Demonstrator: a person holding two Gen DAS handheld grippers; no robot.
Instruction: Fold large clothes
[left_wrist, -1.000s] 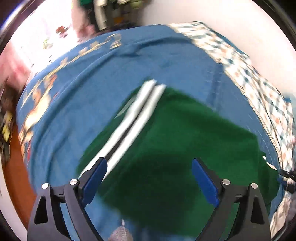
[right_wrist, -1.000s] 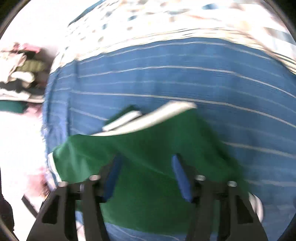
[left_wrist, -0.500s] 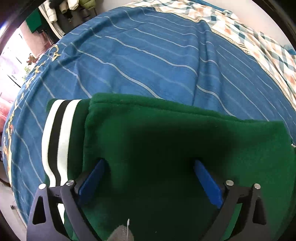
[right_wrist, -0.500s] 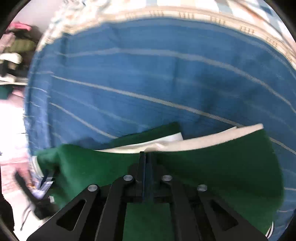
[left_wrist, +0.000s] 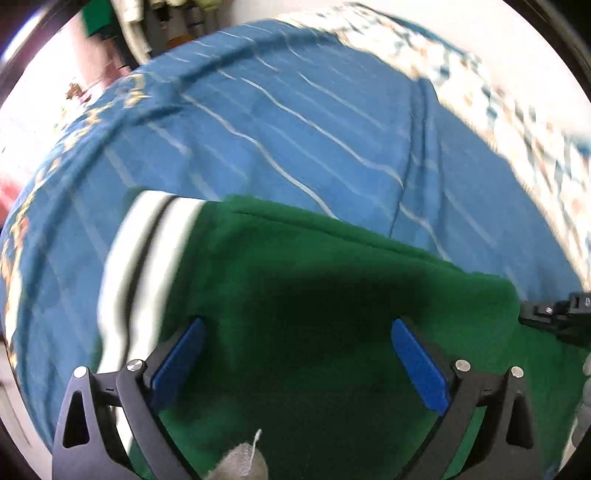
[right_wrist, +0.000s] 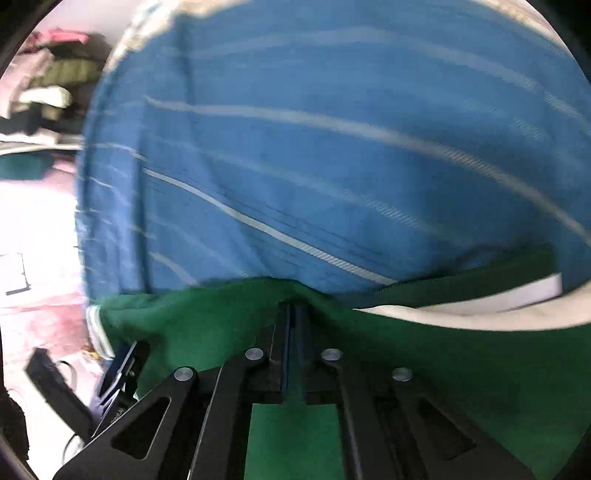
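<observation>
A green garment (left_wrist: 332, 295) with a white-and-black striped band (left_wrist: 140, 266) lies folded on a blue striped bedspread (left_wrist: 295, 129). My left gripper (left_wrist: 295, 350) hovers over it with its blue pads (left_wrist: 177, 354) far apart and nothing pinched between them. In the right wrist view my right gripper (right_wrist: 293, 314) is shut on the top edge of the green garment (right_wrist: 443, 369), which bunches up around the fingertips. Its white lining (right_wrist: 480, 314) shows to the right. The other gripper's tip (right_wrist: 122, 365) shows at the lower left.
The blue bedspread (right_wrist: 332, 147) fills most of both views. A checked quilt (left_wrist: 517, 110) lies along its far right side. Piled clothes (right_wrist: 48, 85) sit beyond the bed at the left, and hanging items (left_wrist: 155, 22) at the top of the left view.
My right gripper closed on the green garment's edge and moved with it across the bed. My left gripper came down over the garment, still wide open.
</observation>
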